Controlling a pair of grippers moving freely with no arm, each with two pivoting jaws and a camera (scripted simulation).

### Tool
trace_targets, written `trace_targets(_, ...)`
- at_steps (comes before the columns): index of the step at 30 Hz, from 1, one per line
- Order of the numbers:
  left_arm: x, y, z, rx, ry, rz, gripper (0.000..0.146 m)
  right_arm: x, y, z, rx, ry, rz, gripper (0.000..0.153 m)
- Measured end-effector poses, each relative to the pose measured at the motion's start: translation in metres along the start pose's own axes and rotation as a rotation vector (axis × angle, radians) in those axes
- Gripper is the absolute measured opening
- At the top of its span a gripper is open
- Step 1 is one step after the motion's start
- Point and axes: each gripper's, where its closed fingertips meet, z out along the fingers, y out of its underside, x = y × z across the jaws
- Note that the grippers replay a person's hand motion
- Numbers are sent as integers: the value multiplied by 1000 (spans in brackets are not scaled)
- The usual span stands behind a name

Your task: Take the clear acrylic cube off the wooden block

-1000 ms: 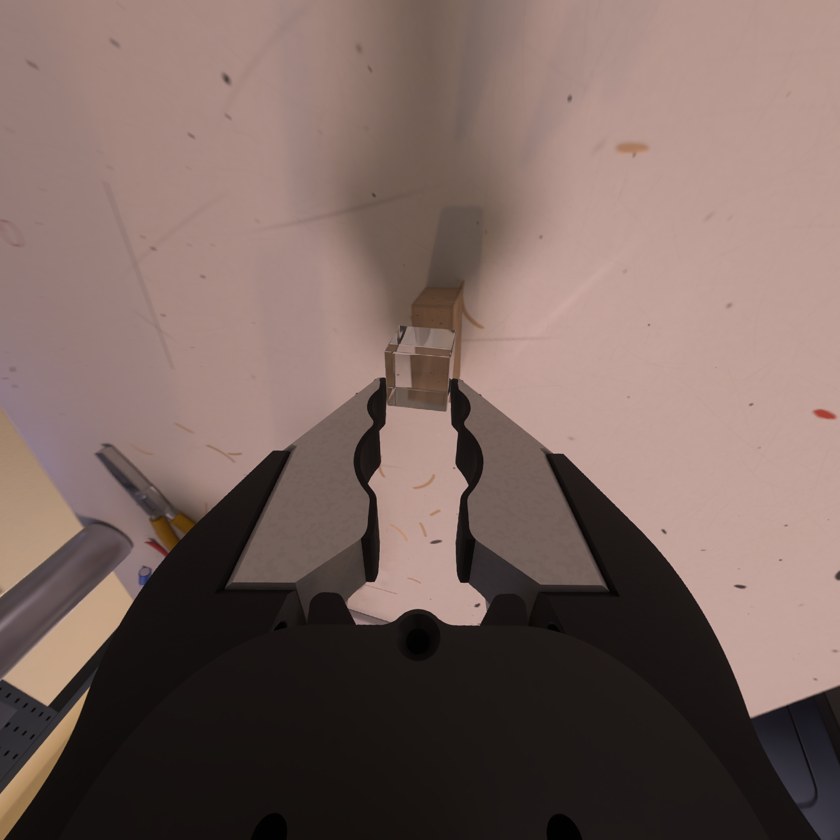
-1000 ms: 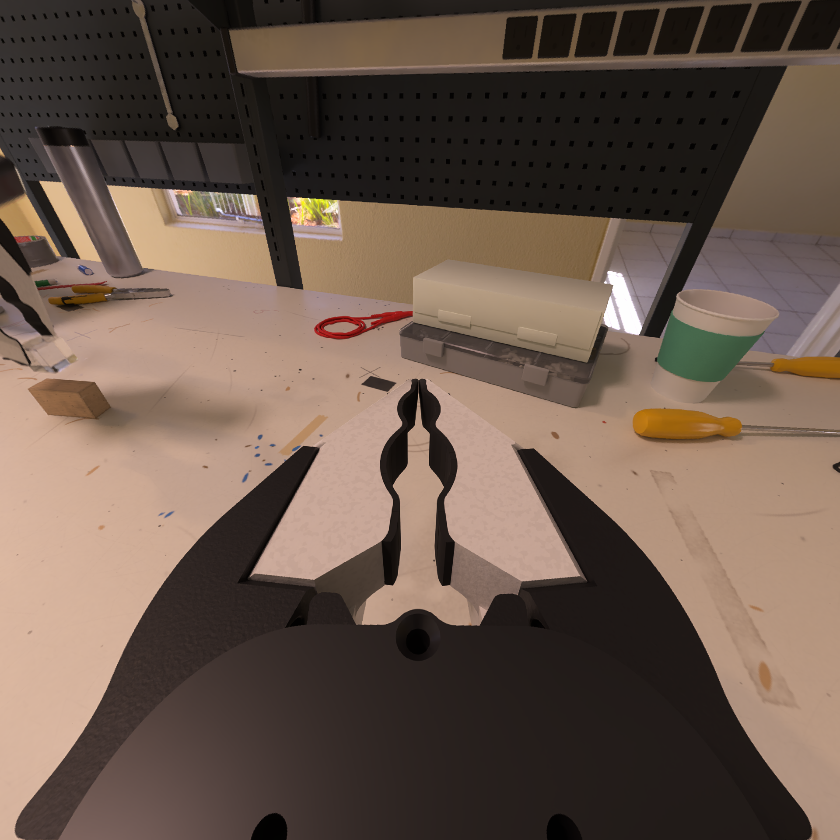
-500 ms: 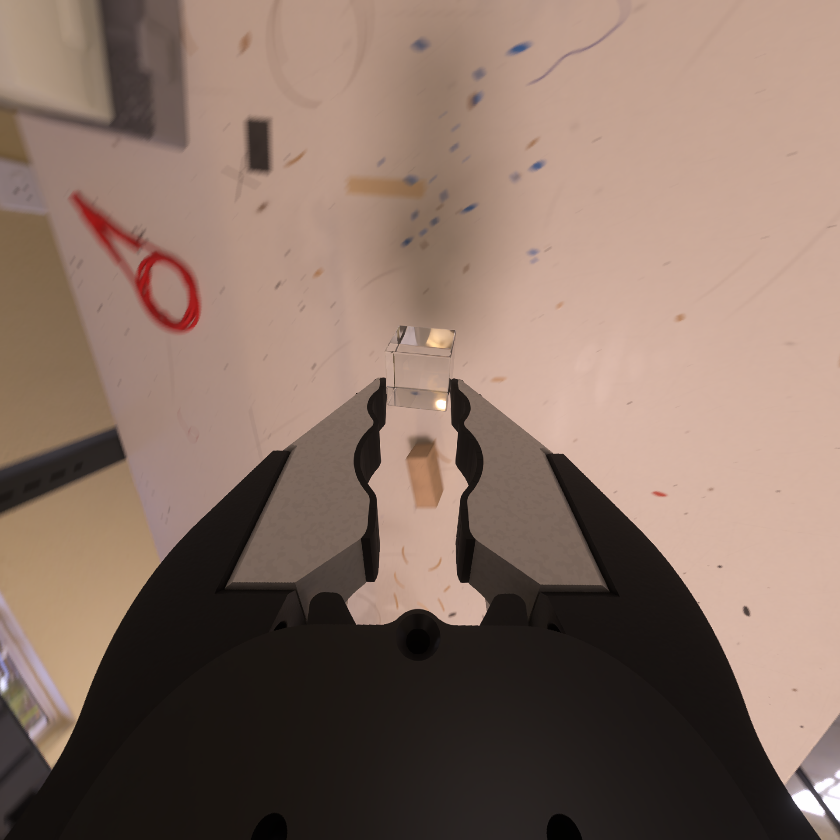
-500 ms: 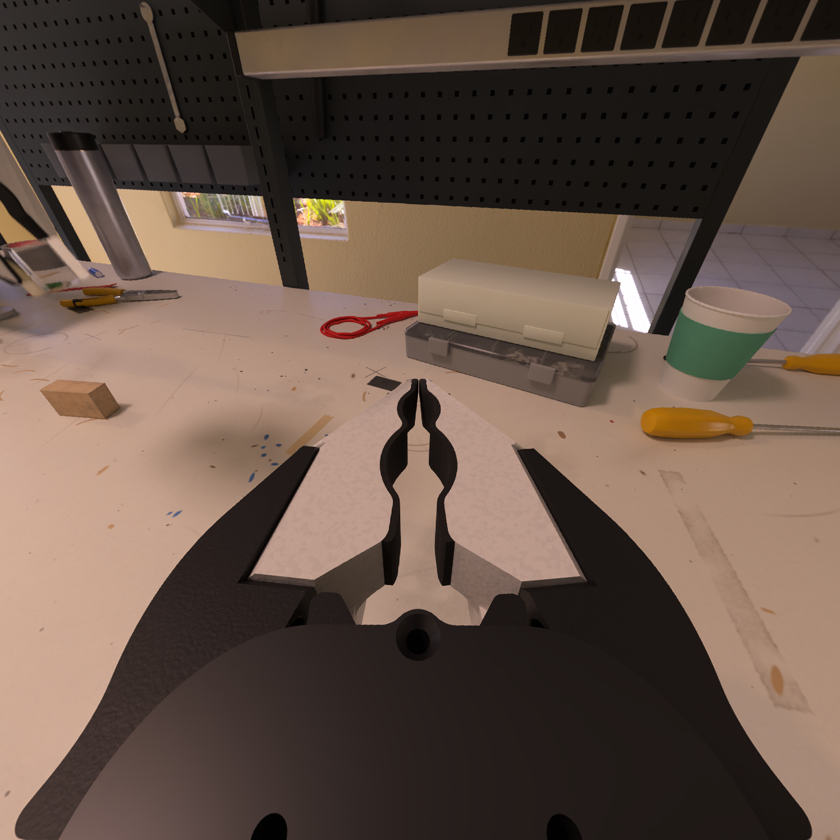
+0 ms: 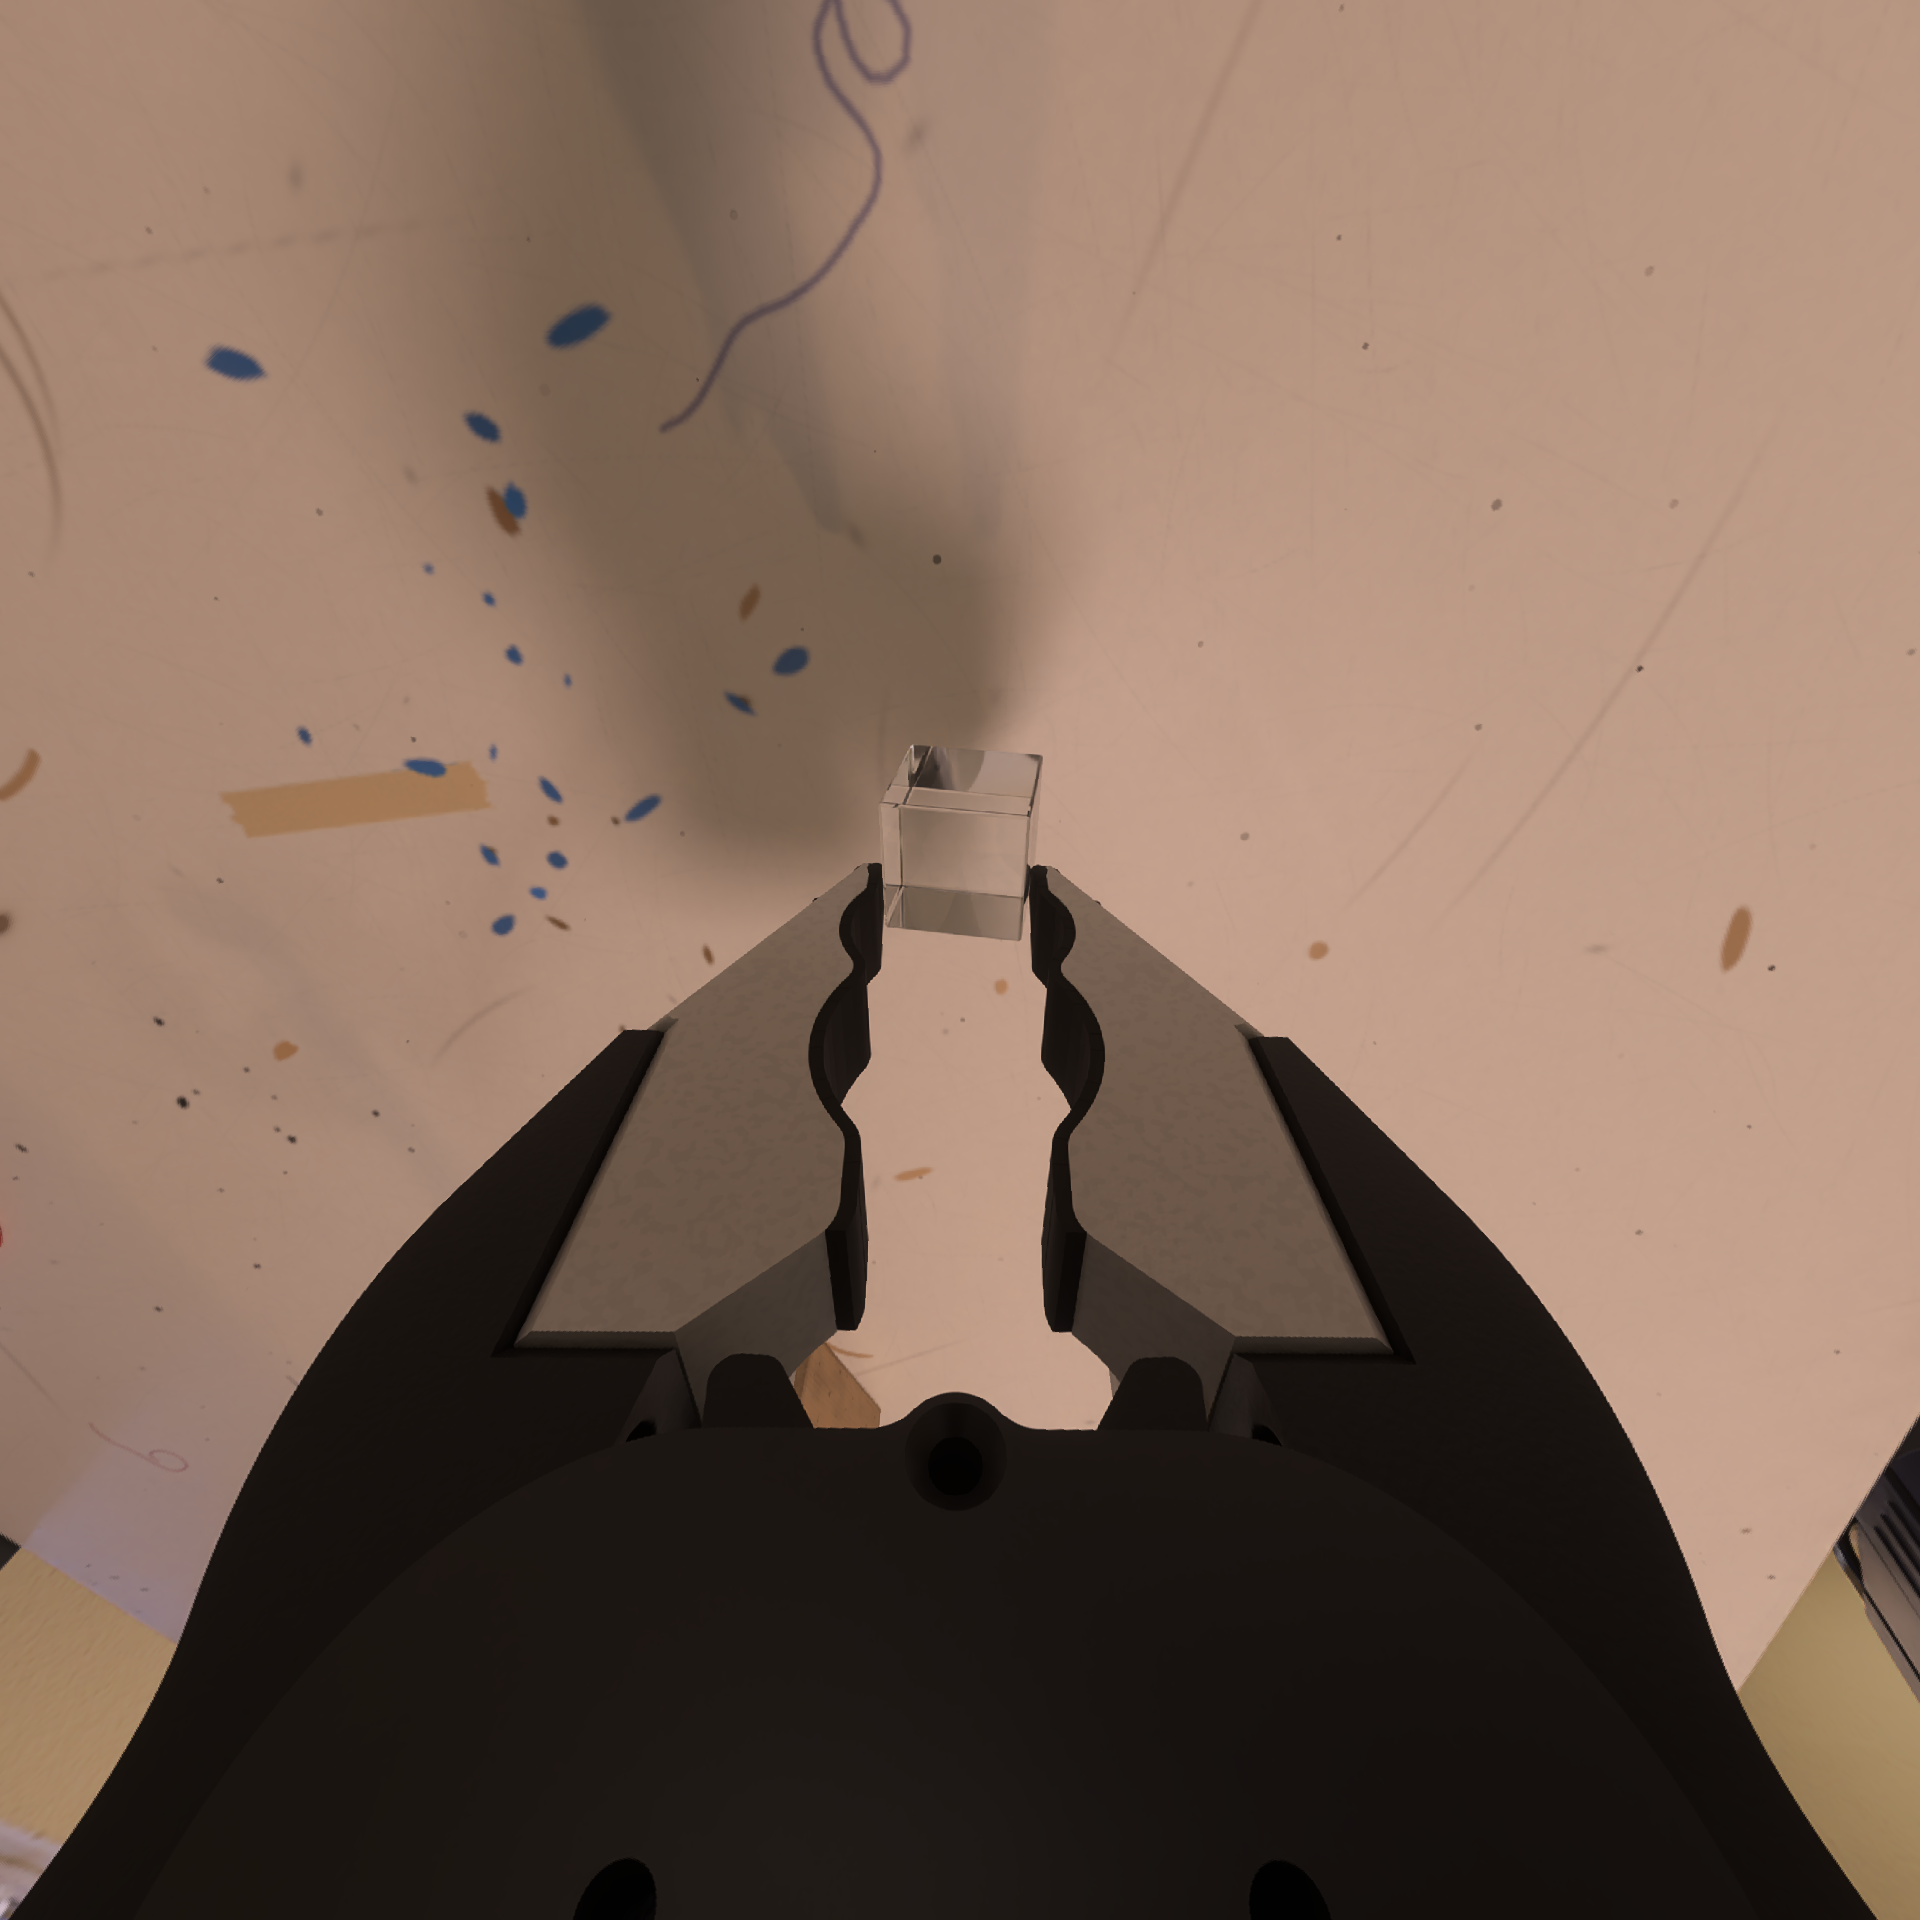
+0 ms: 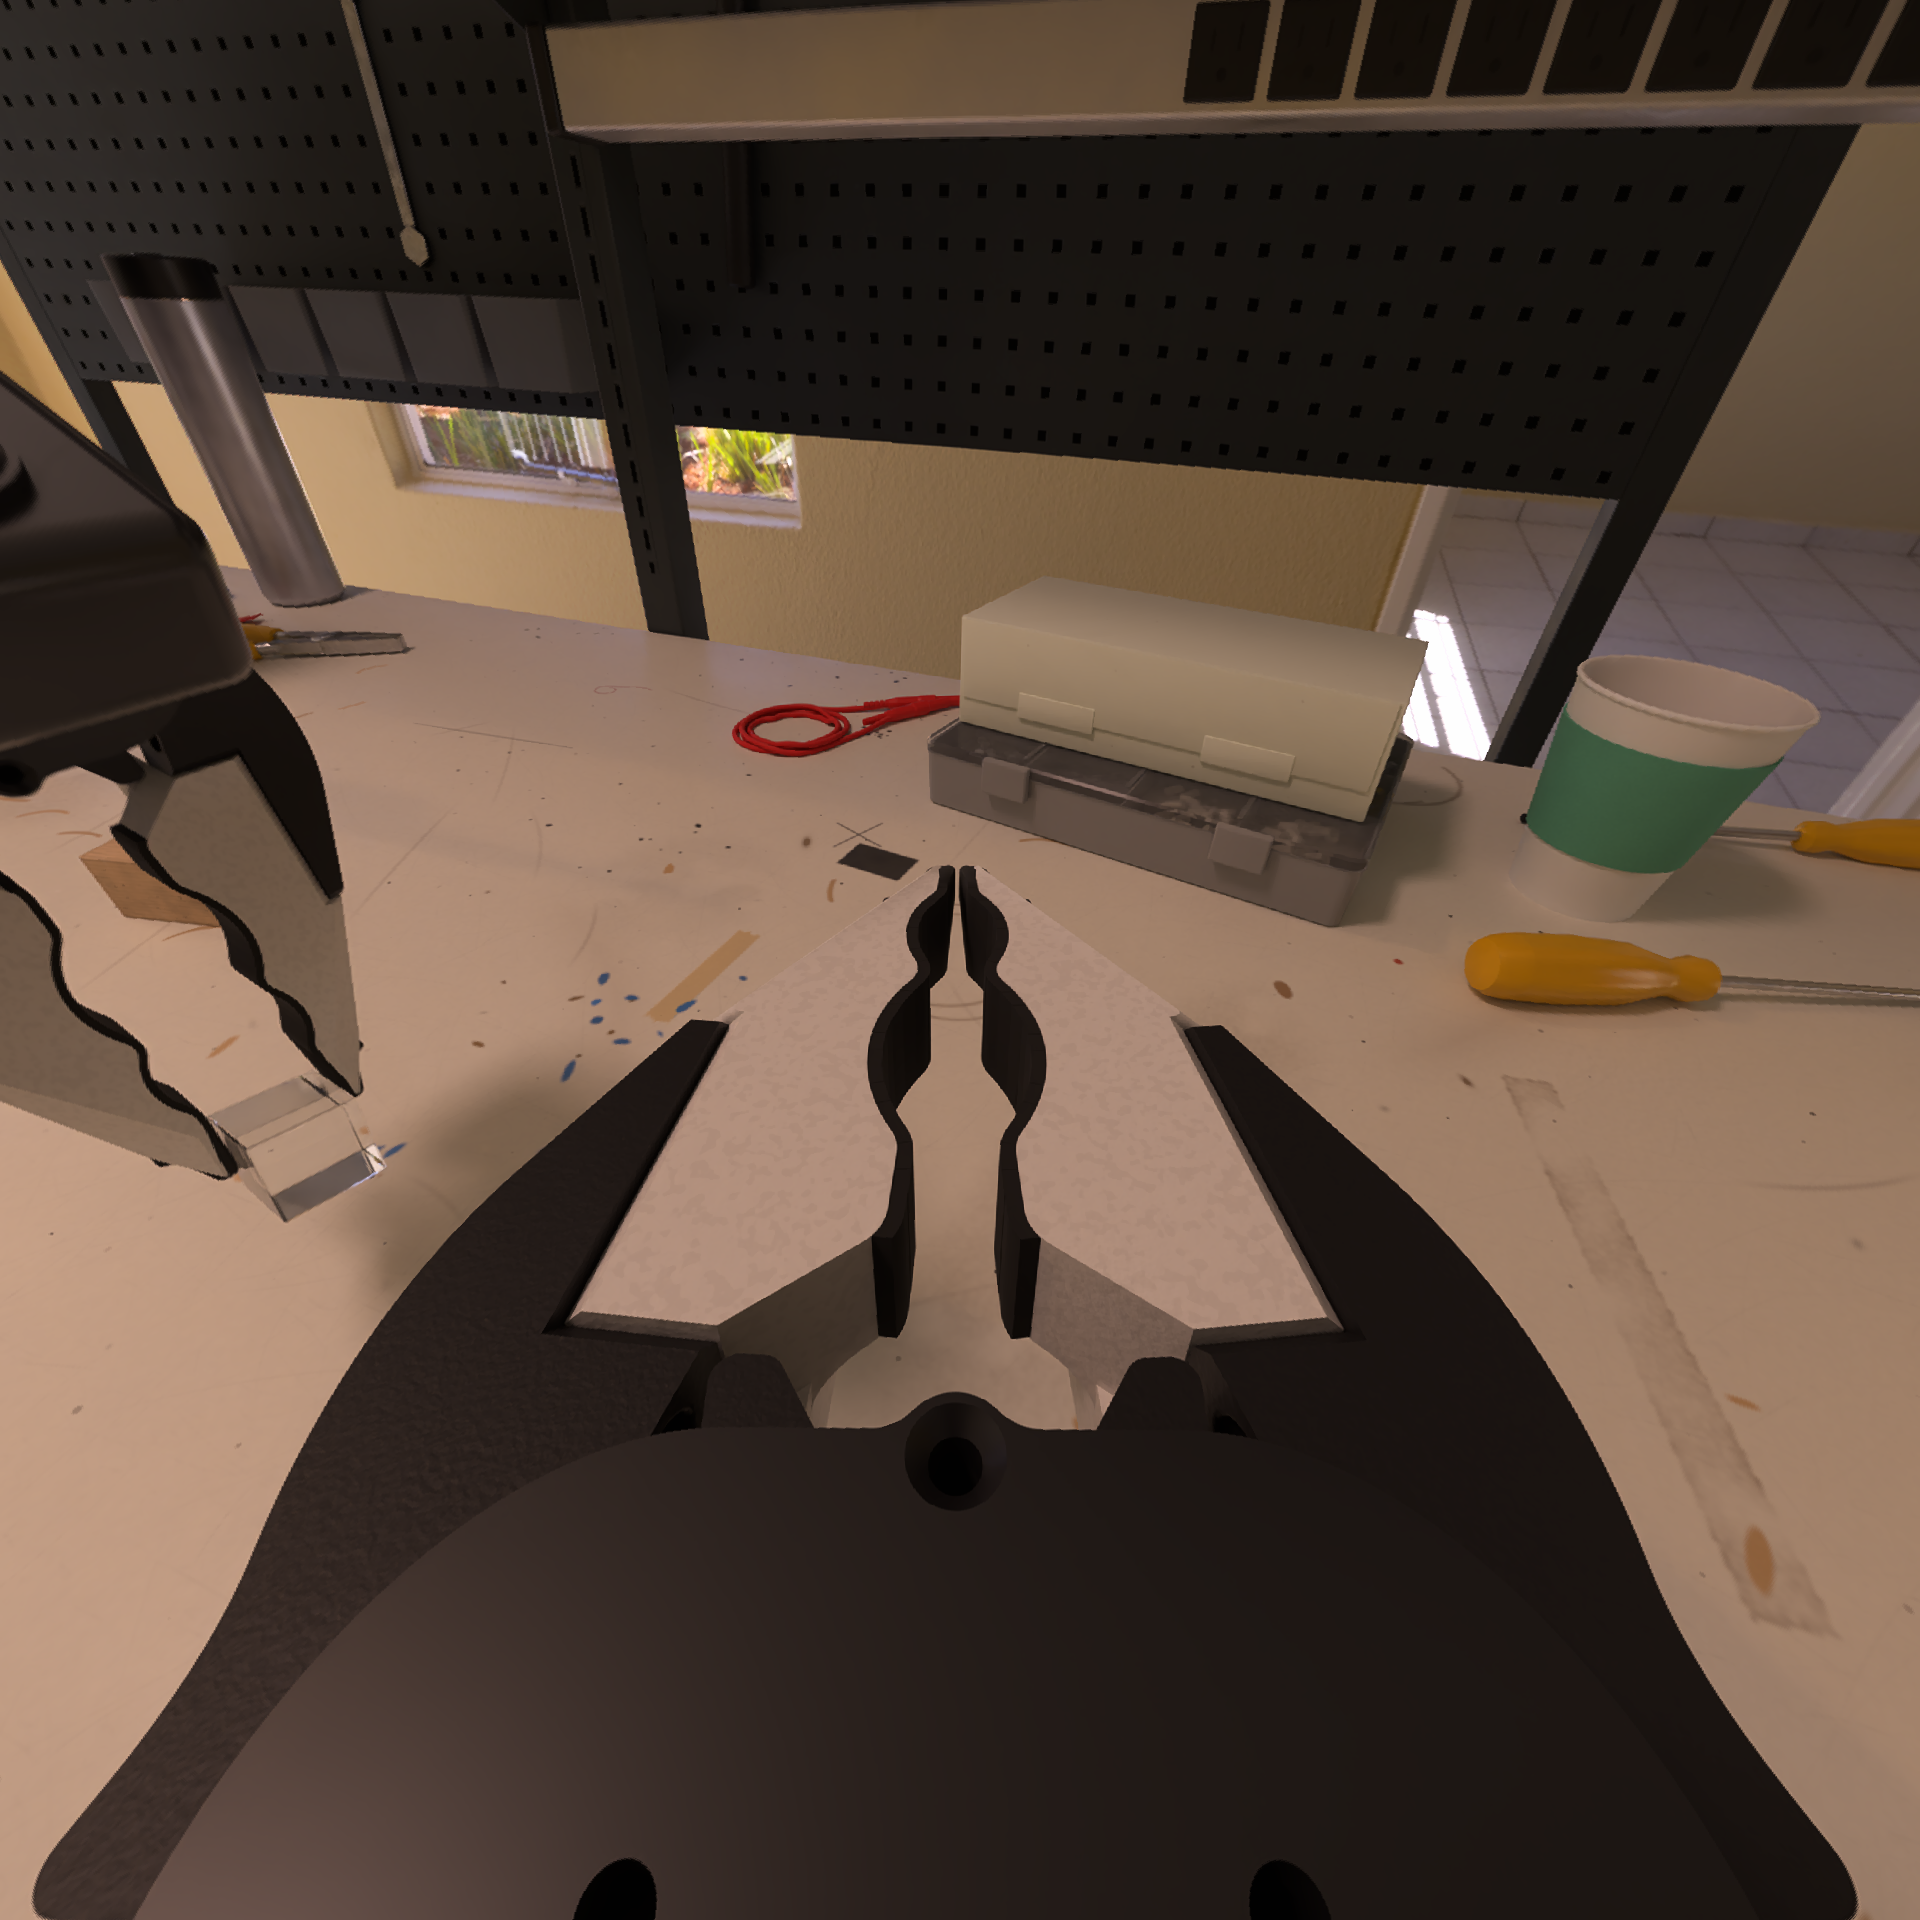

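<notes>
My left gripper is shut on the clear acrylic cube at its fingertips and points down at the bench. In the right wrist view the left gripper holds the cube low, close over the bench top; I cannot tell if it touches. The wooden block lies on the bench behind that gripper, partly hidden by its fingers; a corner of it shows in the left wrist view. My right gripper is shut and empty, above the bench middle.
A cream box on a grey organiser case stands at the back, with a red cord left of it. A green-banded paper cup and yellow-handled screwdrivers lie right. A metal cylinder and pegboard stand behind.
The left gripper carried the cube away from the wooden block, swung rightward toward the right gripper, and came down near the bench. The right gripper stayed shut and barely moved.
</notes>
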Motion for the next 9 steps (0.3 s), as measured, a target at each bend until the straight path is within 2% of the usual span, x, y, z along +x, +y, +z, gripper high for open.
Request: trace_targets(9,4,-5,10,23,-23,12,28,-2,1,1,-6,-5,-3,1)
